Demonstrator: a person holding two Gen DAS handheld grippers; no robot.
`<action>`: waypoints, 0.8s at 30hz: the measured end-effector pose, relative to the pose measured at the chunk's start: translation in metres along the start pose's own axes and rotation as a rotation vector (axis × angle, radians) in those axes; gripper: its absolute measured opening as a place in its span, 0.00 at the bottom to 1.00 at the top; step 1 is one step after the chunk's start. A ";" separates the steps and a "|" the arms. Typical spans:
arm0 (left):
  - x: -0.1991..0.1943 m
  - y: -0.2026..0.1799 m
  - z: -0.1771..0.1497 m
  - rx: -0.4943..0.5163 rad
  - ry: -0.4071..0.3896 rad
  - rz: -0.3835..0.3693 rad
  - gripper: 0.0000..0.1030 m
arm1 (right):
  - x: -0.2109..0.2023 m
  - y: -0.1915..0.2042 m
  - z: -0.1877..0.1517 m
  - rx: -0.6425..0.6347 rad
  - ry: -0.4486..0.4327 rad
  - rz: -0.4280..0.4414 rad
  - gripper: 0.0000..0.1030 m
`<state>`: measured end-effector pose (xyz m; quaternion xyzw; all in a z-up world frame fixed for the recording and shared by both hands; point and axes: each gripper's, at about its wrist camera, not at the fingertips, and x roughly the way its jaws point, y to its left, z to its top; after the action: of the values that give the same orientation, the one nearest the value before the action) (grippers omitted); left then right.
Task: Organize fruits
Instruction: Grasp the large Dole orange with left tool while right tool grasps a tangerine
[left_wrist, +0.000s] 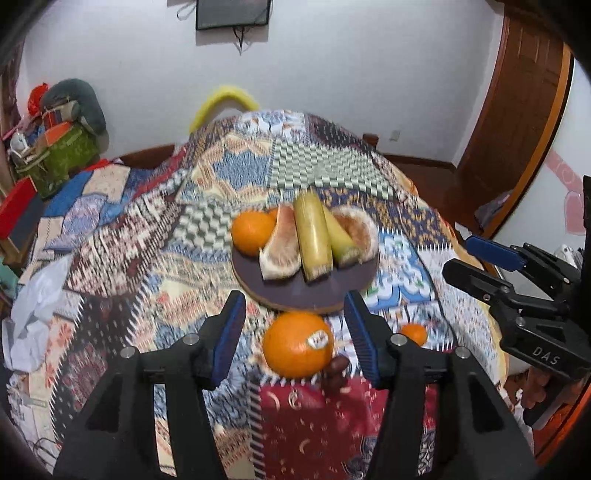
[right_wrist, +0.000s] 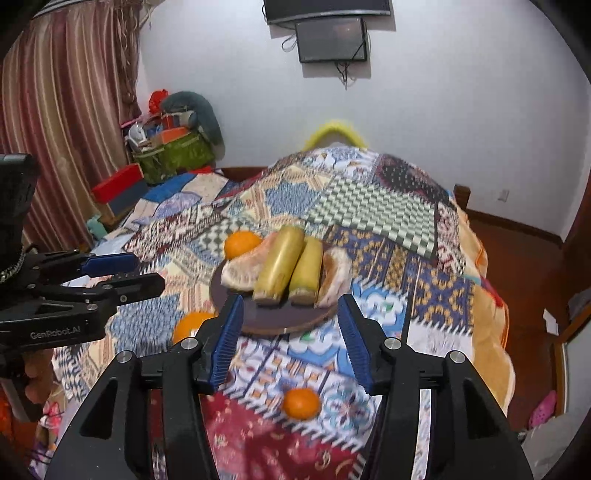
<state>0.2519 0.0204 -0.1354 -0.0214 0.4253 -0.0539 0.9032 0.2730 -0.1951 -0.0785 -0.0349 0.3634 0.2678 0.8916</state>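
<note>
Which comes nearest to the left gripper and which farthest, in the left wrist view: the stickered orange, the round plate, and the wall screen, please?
From the left gripper:
1. Stickered orange, on the quilt, seen between its open fingers.
2. Round plate, just beyond, mid-bed.
3. Wall screen, high on the far wall.

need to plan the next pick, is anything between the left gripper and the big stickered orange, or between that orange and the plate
Nothing visible blocks either. The left gripper is open and empty, with the big orange lying on the quilt straight ahead between its fingers. The plate sits just beyond, its near edge bare. A small dark fruit lies beside the orange, off that path.
</note>
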 end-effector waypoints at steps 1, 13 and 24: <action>0.003 0.000 -0.005 0.000 0.012 -0.002 0.54 | -0.001 0.001 -0.003 -0.001 0.007 -0.004 0.48; 0.034 -0.003 -0.049 -0.028 0.136 -0.016 0.55 | 0.021 -0.007 -0.058 0.053 0.158 -0.011 0.48; 0.059 -0.004 -0.061 -0.057 0.189 -0.018 0.55 | 0.047 -0.009 -0.077 0.088 0.230 0.016 0.40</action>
<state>0.2417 0.0102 -0.2193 -0.0459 0.5099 -0.0517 0.8574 0.2568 -0.2014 -0.1669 -0.0232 0.4752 0.2530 0.8424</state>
